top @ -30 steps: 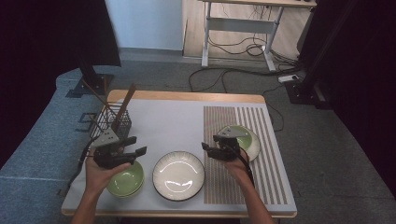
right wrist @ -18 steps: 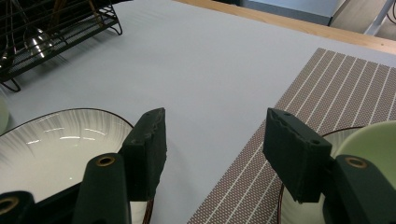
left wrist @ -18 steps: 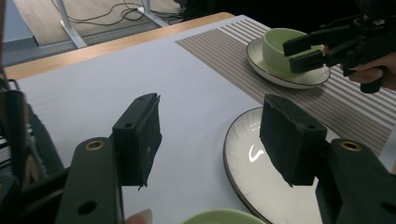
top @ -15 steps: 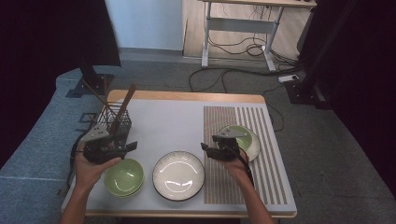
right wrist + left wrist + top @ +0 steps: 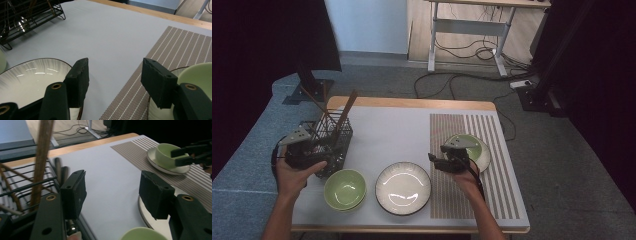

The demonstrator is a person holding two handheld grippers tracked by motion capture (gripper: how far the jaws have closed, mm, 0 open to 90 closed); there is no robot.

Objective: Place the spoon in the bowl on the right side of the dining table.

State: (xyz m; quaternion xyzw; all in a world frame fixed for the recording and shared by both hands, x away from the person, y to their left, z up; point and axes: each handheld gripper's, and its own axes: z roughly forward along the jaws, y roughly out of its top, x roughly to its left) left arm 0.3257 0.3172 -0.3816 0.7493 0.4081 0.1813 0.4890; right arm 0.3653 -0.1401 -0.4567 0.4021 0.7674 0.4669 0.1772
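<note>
Your left claw (image 5: 314, 152) is right by the black wire basket (image 5: 332, 142) at the left side of the tabletop (image 5: 397, 135). Long wooden sticks (image 5: 346, 111) stand up in that basket, and a spoon (image 5: 18, 25) lies in it too. The sticks look light and stiff, and smooth enough to slip. I think you should pinch one high up, above the wire rim, where nothing is in the way. Grab just one, because they lean close together.

Your left claw is open and holds nothing; you can see the gap between its black jaws in the left gripper view. Your right claw (image 5: 447, 161) is open and empty too. It hangs near the striped mat (image 5: 482, 200), just beside the small green bowl on a plate (image 5: 472, 147).

Just below the basket sits another green bowl (image 5: 344, 189). Next to that is the big white plate (image 5: 403, 187). Both could break, so lift straight up and don't swing low over them.

The middle of the tabletop is bare, so you have lots of room there. The left edge is close to your left hand (image 5: 294, 172), so watch it.
</note>
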